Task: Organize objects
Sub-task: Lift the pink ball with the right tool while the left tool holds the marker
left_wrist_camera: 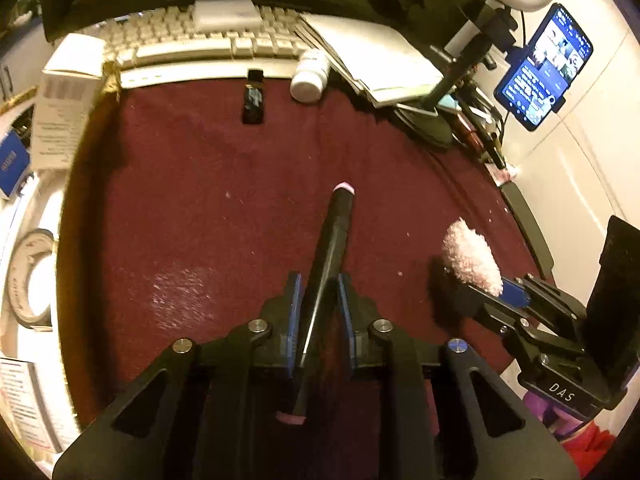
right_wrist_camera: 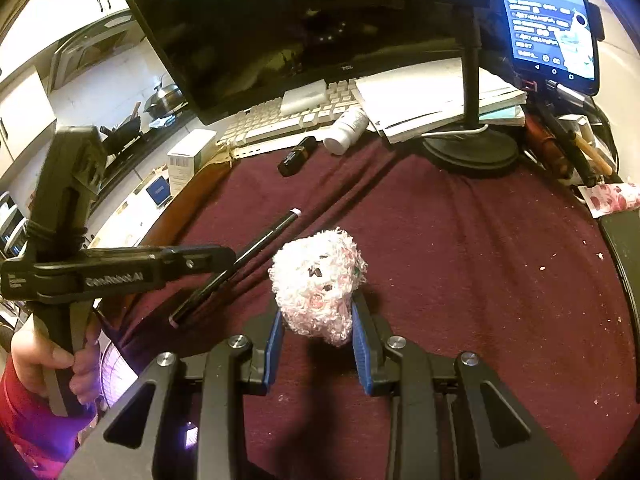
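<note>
My left gripper point(left_wrist_camera: 319, 280) is shut on a black pen with pink ends point(left_wrist_camera: 334, 236), held above the maroon cloth point(left_wrist_camera: 200, 200); the pen also shows in the right wrist view point(right_wrist_camera: 248, 256), sticking out of the left gripper point(right_wrist_camera: 224, 276). My right gripper point(right_wrist_camera: 318, 312) is shut on a fluffy pink-white plush toy point(right_wrist_camera: 318, 284), held just above the cloth point(right_wrist_camera: 460, 260). The plush toy point(left_wrist_camera: 472, 256) and the right gripper point(left_wrist_camera: 500, 292) show at the right of the left wrist view.
At the cloth's far edge lie a small black lighter-like object point(left_wrist_camera: 254, 98), a white pill bottle point(left_wrist_camera: 309, 76), a white keyboard point(left_wrist_camera: 200, 40) and stacked papers point(left_wrist_camera: 372, 56). A monitor point(right_wrist_camera: 280, 28), a phone on a stand point(right_wrist_camera: 552, 20) and a white box point(left_wrist_camera: 66, 96) surround the cloth.
</note>
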Action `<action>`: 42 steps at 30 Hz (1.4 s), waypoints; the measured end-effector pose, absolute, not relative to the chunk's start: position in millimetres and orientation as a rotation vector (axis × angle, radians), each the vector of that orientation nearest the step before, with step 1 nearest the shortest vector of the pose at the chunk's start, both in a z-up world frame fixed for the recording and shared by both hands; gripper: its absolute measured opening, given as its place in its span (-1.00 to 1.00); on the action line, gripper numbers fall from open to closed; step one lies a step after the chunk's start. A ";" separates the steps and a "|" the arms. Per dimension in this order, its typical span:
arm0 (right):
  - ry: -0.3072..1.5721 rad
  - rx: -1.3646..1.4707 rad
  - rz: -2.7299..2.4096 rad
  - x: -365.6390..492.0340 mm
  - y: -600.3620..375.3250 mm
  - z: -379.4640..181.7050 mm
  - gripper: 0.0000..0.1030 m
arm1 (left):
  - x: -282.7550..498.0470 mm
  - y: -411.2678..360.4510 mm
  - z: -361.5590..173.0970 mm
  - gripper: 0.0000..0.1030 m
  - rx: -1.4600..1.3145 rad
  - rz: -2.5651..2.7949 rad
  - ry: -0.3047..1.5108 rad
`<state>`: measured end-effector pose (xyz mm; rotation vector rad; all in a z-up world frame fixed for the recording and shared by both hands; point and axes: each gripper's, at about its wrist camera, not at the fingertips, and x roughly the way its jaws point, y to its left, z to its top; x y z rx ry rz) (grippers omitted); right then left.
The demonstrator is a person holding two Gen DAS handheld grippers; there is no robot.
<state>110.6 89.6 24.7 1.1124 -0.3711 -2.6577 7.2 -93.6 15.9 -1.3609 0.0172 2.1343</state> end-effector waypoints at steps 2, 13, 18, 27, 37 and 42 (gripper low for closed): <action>-0.369 1.115 -2.656 110.4 89.0 24.7 -0.40 | 9.0 -91.5 15.1 -0.31 -1.346 2.139 0.031; -0.389 1.095 -2.650 110.4 92.2 25.2 -0.36 | 21.4 -61.3 14.7 0.35 -1.289 2.134 0.306; -0.407 1.094 -2.649 111.2 97.0 24.2 -0.36 | 4.6 -77.7 18.1 0.35 -1.384 2.101 0.123; -0.426 1.088 -2.634 110.8 97.4 21.4 -0.36 | -5.6 -80.8 20.4 0.35 -1.405 2.197 0.390; -0.450 1.098 -2.623 111.3 100.1 18.8 -0.36 | 3.2 -73.4 14.1 -0.67 -1.341 2.194 0.480; -0.446 1.098 -2.614 110.7 97.5 17.6 -0.36 | 10.3 -73.8 14.2 -0.71 -1.332 2.201 0.484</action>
